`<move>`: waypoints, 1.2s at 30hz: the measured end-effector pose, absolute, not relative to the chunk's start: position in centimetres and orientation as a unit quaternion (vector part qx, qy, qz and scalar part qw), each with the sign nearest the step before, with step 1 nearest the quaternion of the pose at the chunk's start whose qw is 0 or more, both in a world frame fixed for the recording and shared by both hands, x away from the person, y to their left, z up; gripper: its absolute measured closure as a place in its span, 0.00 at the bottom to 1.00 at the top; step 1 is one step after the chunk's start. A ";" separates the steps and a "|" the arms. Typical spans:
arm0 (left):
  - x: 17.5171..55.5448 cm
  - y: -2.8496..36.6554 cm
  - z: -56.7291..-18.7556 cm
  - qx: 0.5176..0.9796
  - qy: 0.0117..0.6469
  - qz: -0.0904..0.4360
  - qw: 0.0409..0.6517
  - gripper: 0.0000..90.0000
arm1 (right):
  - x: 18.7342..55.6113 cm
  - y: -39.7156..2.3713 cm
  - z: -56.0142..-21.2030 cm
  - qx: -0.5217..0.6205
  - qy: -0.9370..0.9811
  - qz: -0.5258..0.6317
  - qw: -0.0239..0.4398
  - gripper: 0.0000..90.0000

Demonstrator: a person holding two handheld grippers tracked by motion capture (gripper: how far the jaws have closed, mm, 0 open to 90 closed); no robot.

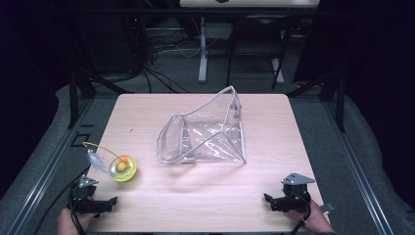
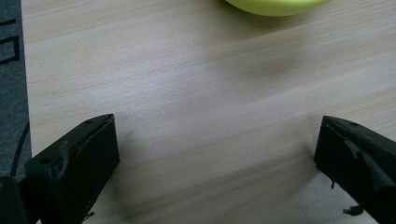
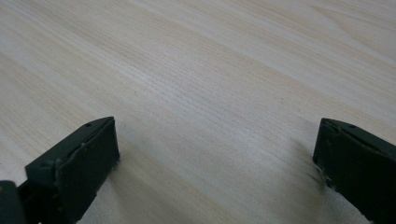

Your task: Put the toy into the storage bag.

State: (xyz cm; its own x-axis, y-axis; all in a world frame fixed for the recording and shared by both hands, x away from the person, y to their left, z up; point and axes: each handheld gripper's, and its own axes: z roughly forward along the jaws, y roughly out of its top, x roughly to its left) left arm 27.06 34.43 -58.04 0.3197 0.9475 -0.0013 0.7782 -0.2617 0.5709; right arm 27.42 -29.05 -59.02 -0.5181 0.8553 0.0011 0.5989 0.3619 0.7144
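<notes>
A clear plastic zip pouch (image 1: pixel 205 134) with a grey edge stands open in the middle of the wooden table (image 1: pixel 147 112). A small yellow-green round toy (image 1: pixel 123 169) with an orange ball inside and a yellow loop and tag lies at the left front; its lower edge (image 2: pixel 275 5) shows at the top of the left gripper view. My left gripper (image 1: pixel 105 203) rests at the front left corner, below that toy, jaws wide open with bare wood between them (image 2: pixel 217 158). My right gripper (image 1: pixel 275 200) rests at the front right, open over bare wood (image 3: pixel 217 158).
The table's front edge runs just under both grippers. Grey floor mat (image 2: pixel 11 70) lies past the left edge. Black frame posts stand at both sides, and desk legs, chairs and cables stand behind the table.
</notes>
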 end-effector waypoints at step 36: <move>26.8 32.7 -54.2 0.775 0.528 0.146 0.315 0.00 | 27.3 -29.1 -59.3 0.446 0.799 0.361 0.182 0.00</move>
